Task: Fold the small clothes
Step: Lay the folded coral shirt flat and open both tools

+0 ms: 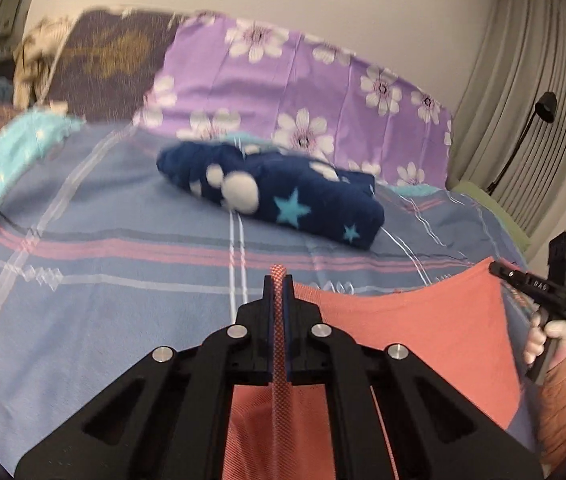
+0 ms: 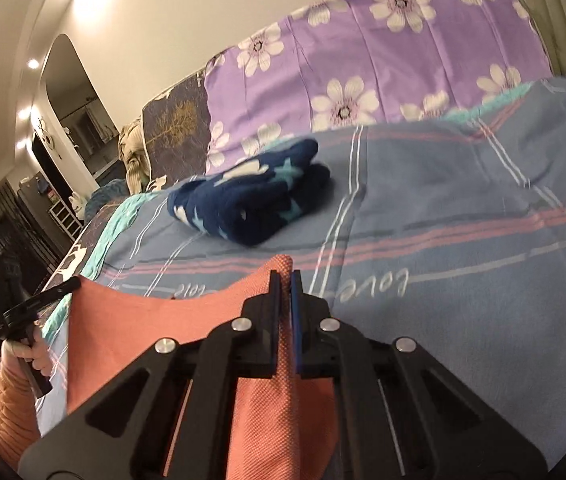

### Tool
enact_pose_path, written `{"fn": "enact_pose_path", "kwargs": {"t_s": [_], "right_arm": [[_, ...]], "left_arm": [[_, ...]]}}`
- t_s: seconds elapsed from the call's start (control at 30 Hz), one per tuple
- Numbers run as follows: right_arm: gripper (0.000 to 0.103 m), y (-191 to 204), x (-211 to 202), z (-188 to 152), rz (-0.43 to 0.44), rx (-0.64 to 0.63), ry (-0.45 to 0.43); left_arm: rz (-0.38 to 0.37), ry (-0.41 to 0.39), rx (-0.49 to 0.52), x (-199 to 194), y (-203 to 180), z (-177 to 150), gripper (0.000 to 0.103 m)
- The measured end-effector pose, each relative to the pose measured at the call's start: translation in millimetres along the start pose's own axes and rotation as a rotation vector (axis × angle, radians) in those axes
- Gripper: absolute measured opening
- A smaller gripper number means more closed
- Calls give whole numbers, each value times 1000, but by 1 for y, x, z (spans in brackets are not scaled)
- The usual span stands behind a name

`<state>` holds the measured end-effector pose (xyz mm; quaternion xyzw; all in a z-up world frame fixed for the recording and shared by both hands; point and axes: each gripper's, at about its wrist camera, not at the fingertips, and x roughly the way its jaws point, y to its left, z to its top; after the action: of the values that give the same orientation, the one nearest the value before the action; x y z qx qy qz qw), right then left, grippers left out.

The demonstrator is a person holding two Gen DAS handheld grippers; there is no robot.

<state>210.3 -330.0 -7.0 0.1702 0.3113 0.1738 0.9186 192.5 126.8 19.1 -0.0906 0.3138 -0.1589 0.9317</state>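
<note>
Tongs left (image 1: 279,280) and right (image 2: 286,276) both pinch coral cloth (image 1: 423,320); beyond lies a seemingly folded starry navy garment (image 1: 283,196).

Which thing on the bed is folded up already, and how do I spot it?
Find the blue striped bedspread in front of the purple flowered cloth. In its middle lies the folded navy bundle, thick and fuzzy. Only it has white spots and turquoise stars; the coral cloth is plain.
</note>
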Motion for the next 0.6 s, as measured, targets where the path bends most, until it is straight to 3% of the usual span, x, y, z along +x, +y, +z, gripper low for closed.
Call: {"fn": "enact_pose_path", "kwargs": {"t_s": [0.07,0.13,0.17,0.23,0.3,0.4,0.53,0.6], "right_arm": [[5,-3,12,3,-25,1,11],[11,-8,36,-1,-80,-19,75],[12,-14,57,-9,-137,-23,157],[13,-22,76,-23,-196,-18,233],[16,-26,73,-29,-182,-2,213],[28,-29,55,-27,-165,19,178],[28,-30,27,-33,-146,28,158],[28,-29,11,-47,-89,63,178]], "left_arm": [[51,-2,20,7,3,3,3],[76,47,35,27,9,-2,4],[99,87,44,41,11,-6,6],[174,155,68,66,17,-20,10],[204,189,63,78,23,-31,14],[184,173,44,70,25,-35,21],[139,102,83,34,2,-39,35],[97,83,135,16,-18,-47,49]]}}
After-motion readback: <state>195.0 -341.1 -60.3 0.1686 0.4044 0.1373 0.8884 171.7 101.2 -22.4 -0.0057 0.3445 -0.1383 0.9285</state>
